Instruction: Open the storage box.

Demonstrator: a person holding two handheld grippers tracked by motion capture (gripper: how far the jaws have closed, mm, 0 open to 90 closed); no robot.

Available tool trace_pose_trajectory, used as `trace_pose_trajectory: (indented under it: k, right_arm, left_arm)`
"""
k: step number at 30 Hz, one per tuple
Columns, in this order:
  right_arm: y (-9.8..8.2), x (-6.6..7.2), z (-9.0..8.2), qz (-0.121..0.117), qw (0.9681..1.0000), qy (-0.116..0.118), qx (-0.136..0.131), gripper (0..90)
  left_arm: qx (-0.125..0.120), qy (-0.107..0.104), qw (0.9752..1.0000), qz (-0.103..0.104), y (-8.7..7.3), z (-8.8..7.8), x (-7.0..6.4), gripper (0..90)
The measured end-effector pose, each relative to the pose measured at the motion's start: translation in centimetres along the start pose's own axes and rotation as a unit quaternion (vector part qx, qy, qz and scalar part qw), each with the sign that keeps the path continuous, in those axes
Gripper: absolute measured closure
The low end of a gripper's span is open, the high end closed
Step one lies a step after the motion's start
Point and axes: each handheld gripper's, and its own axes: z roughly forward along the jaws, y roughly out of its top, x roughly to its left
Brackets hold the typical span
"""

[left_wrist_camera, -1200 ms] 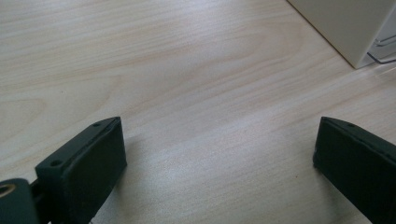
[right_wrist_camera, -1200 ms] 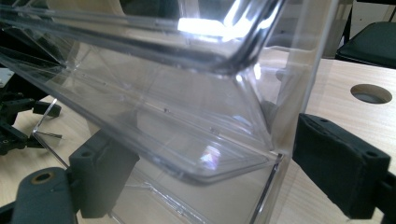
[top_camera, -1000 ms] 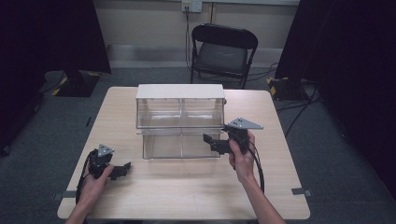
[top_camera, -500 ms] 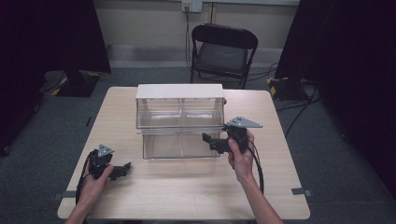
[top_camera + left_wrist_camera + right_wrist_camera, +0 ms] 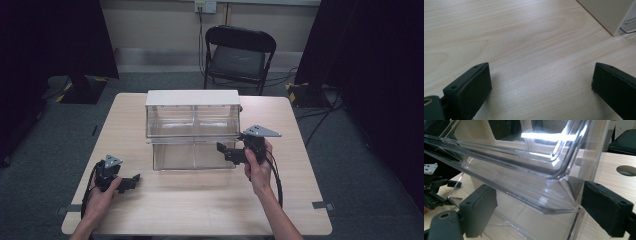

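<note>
A clear plastic storage box (image 5: 192, 120) with a white top stands at the middle of the table. Its lower clear drawer (image 5: 192, 156) juts out toward me. My right gripper (image 5: 222, 151) is open at the drawer's front right corner, pointing left. In the right gripper view the drawer's clear corner (image 5: 544, 195) lies between the two spread pads of the right gripper (image 5: 539, 212). My left gripper (image 5: 134, 181) rests low on the table at the front left, open, with bare wood between the pads of the left gripper (image 5: 541, 87). The box's white corner (image 5: 609, 15) shows at the upper right.
The wooden table (image 5: 200, 205) has bare surface in front of the box and on both sides. A round hole (image 5: 626, 170) is cut in the tabletop near the box's right side. A black folding chair (image 5: 240, 55) stands behind the table.
</note>
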Motion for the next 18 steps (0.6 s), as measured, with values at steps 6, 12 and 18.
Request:
trace_pose_trajectory:
  k: [6,12,18]
  right_arm:
    - [-0.03,-0.03,0.00,0.001,1.0000,0.001,-0.001,12.8]
    - [-0.04,-0.04,-0.01,0.001,1.0000,0.001,-0.001,12.8]
    - [0.00,-0.17,-0.04,0.002,1.0000,0.007,-0.001,12.8]
  left_arm:
    - [0.000,0.000,1.0000,0.000,0.00,0.00,0.00,2.0]
    - [0.000,0.000,1.0000,0.000,0.00,0.00,0.00,2.0]
    - [0.000,0.000,1.0000,0.000,0.00,0.00,0.00,2.0]
